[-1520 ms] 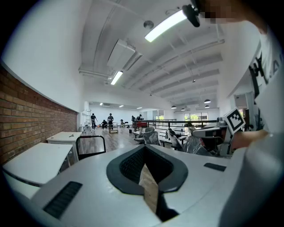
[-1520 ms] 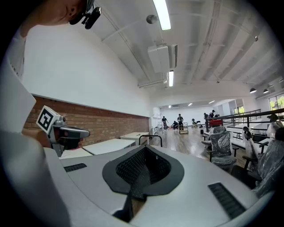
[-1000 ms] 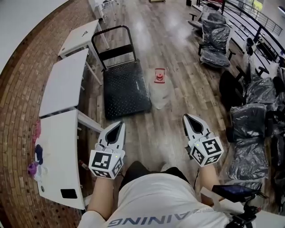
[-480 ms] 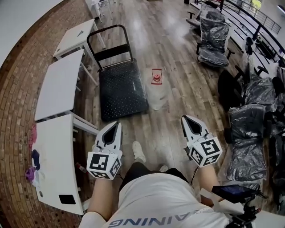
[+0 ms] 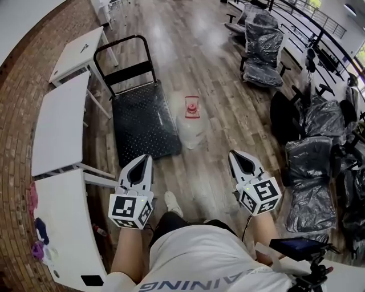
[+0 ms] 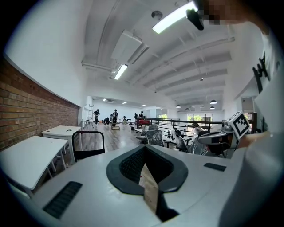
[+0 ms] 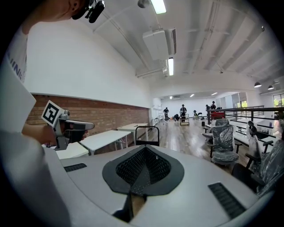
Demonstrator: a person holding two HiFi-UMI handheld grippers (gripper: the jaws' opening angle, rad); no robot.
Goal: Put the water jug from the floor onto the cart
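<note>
The clear water jug [image 5: 191, 126] with a red cap [image 5: 192, 106] stands on the wooden floor, just right of the black platform cart [image 5: 142, 122]. The cart's deck is bare and its push handle [image 5: 122, 54] is at the far end. My left gripper [image 5: 146, 159] is held low in front of me, short of the cart's near edge, its jaws together and holding nothing. My right gripper [image 5: 235, 155] is level with it, right of the jug and nearer me, also shut and empty. The left gripper [image 6: 144, 149] and right gripper [image 7: 144, 149] views show the cart handle [image 6: 88, 144] beyond closed tips; the jug is hidden there.
White tables [image 5: 57, 122] line the brick wall on the left, one [image 5: 63, 228] right beside my left arm. Plastic-wrapped office chairs [image 5: 311, 159] crowd the right side along a railing [image 5: 296, 17]. My shoe [image 5: 173, 203] steps on the floor between the grippers. People stand far down the hall.
I have walked forward: the cart and jug have drawn closer to both grippers, and the tables slid back on the left. A shoe has come into view. Both grippers stay shut.
</note>
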